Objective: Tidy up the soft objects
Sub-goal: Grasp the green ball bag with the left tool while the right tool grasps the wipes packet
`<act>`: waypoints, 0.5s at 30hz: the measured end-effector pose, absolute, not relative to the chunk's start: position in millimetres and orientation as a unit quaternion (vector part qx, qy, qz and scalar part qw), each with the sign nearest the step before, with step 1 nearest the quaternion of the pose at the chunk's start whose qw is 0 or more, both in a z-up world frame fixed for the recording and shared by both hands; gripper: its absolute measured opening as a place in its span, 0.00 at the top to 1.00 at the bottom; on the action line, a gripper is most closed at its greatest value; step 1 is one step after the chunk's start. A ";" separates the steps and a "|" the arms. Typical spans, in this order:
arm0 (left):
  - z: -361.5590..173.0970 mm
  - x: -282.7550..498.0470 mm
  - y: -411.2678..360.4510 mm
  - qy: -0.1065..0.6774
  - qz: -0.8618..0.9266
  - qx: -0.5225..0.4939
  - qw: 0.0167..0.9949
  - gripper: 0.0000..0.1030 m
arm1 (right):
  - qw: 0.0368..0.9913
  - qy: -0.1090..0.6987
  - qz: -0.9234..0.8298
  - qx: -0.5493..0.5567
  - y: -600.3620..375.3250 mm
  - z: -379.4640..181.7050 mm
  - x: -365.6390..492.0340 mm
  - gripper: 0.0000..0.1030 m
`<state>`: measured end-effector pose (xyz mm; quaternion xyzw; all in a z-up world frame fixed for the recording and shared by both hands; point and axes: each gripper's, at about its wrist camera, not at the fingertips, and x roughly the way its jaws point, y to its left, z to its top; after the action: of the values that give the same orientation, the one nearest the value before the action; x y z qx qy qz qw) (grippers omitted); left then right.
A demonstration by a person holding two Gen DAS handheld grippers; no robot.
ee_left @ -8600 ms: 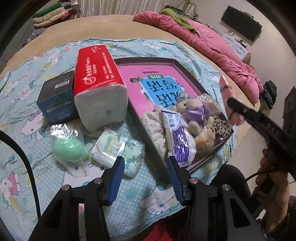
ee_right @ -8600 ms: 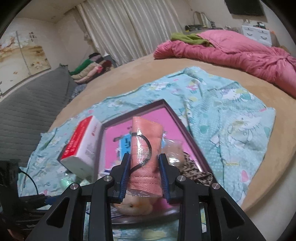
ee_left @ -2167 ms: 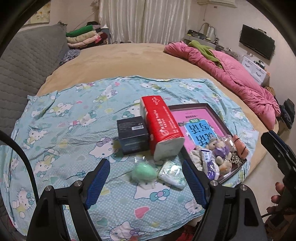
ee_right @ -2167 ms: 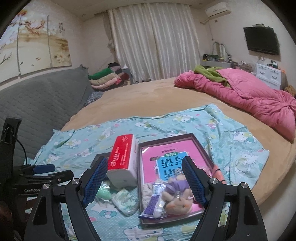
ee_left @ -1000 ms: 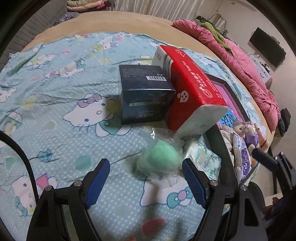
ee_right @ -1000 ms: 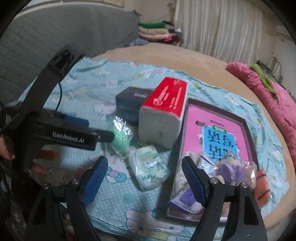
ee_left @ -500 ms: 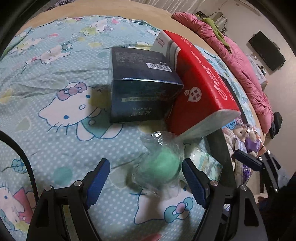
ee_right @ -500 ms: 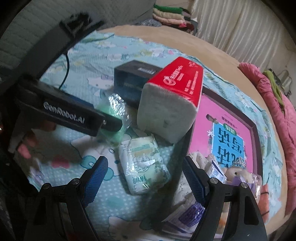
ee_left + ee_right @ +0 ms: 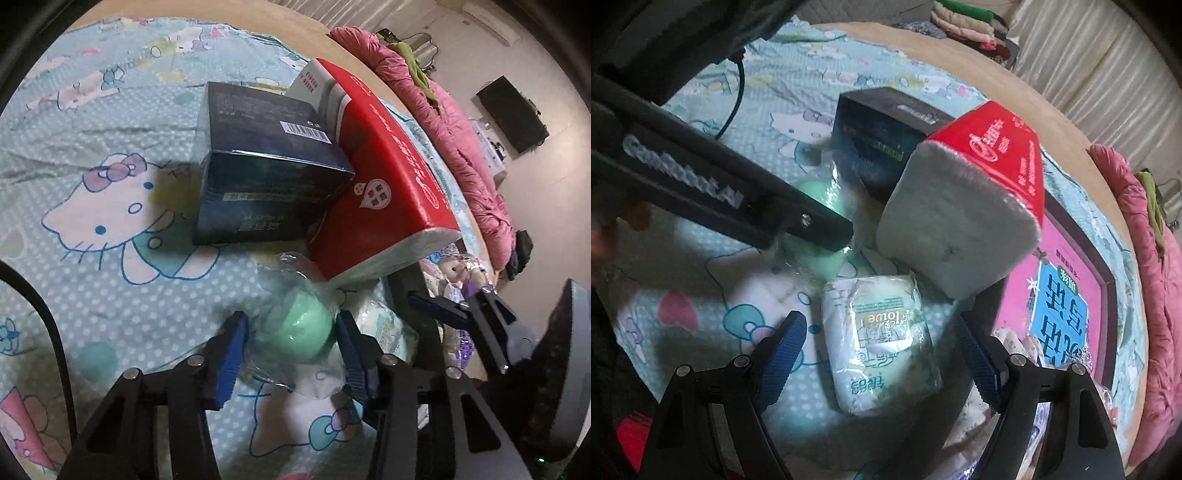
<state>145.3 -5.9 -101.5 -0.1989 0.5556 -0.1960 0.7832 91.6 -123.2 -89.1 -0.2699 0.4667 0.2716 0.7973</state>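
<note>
Green ball (image 9: 303, 330) between left claw (image 9: 288, 354) pads, contact unclear; right claw (image 9: 882, 354) agape astride towel pack (image 9: 882, 343).

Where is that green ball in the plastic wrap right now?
The green ball sits between the left gripper fingers on the bedsheet, just in front of the red tissue pack.

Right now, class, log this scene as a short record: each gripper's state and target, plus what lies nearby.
left gripper: closing around the bagged green ball; contact unclear
right gripper: open, straddling the towel pack
beside them: red tissue pack, dark box
tray: pink book, soft toys inside
surface: cartoon-cat sheet
</note>
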 end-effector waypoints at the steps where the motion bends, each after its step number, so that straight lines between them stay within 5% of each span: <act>1: -102.0 145.1 -3.8 0.555 -0.198 -0.203 0.782 0.53 | 0.796 0.467 0.271 -0.274 -122.2 -90.5 93.1 0.20; 7: -102.8 144.0 4.6 0.554 -0.203 -0.213 0.779 0.55 | 0.785 0.483 0.271 -0.278 -116.7 -100.3 104.4 0.25; 10: -101.4 142.7 10.7 0.553 -0.200 -0.211 0.781 0.55 | 0.780 0.501 0.279 -0.249 -118.2 -102.6 114.3 0.39; 15: -99.5 140.0 15.7 0.552 -0.195 -0.210 0.783 0.55 | 0.781 0.513 0.281 -0.220 -121.5 -102.7 121.6 0.47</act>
<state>140.0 15.7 -99.5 -0.2098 0.5521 -0.1947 0.7831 121.6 -121.5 -102.7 -0.2201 0.5126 0.2807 0.7811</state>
